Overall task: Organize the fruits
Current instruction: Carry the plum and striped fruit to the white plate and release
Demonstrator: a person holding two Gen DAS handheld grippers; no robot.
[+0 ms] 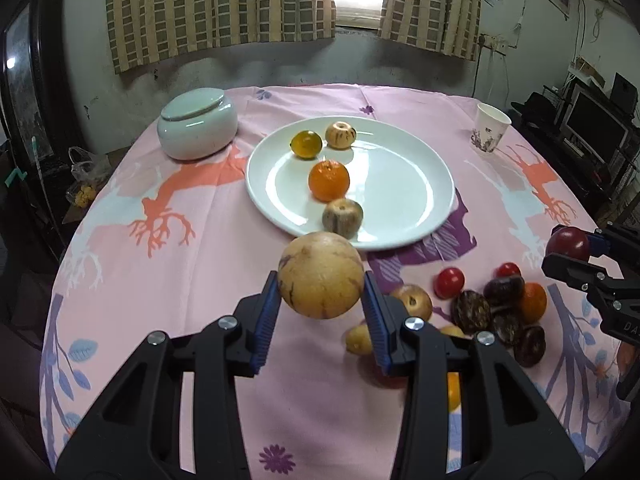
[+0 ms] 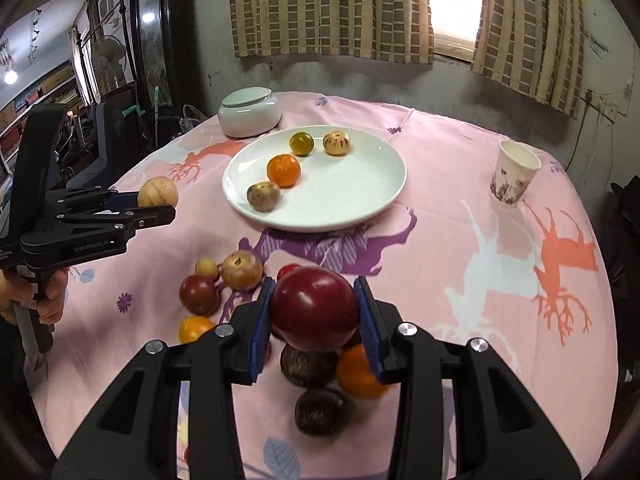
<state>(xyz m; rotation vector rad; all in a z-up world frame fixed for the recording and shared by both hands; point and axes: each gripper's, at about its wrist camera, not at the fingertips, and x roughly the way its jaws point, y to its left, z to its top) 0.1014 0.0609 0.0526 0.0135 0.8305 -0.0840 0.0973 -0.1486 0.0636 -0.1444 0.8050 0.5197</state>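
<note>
The left gripper (image 1: pixel 321 296) clamps a tan, dark-flecked round fruit (image 1: pixel 321 275), held centre frame above the pink tablecloth (image 1: pixel 208 280). The right gripper (image 2: pixel 314 314) pinches a glossy dark-red fruit (image 2: pixel 315 308), lower centre of its view, over the loose heap of fruit (image 2: pixel 316 380). Beyond, mid-frame, a white plate (image 1: pixel 400 184) carries four fruits: one orange (image 1: pixel 329 180), one green-yellow, two tan. A lidded white jar (image 1: pixel 197 123) sits upper left, one paper cup (image 1: pixel 490 129) upper right.
</note>
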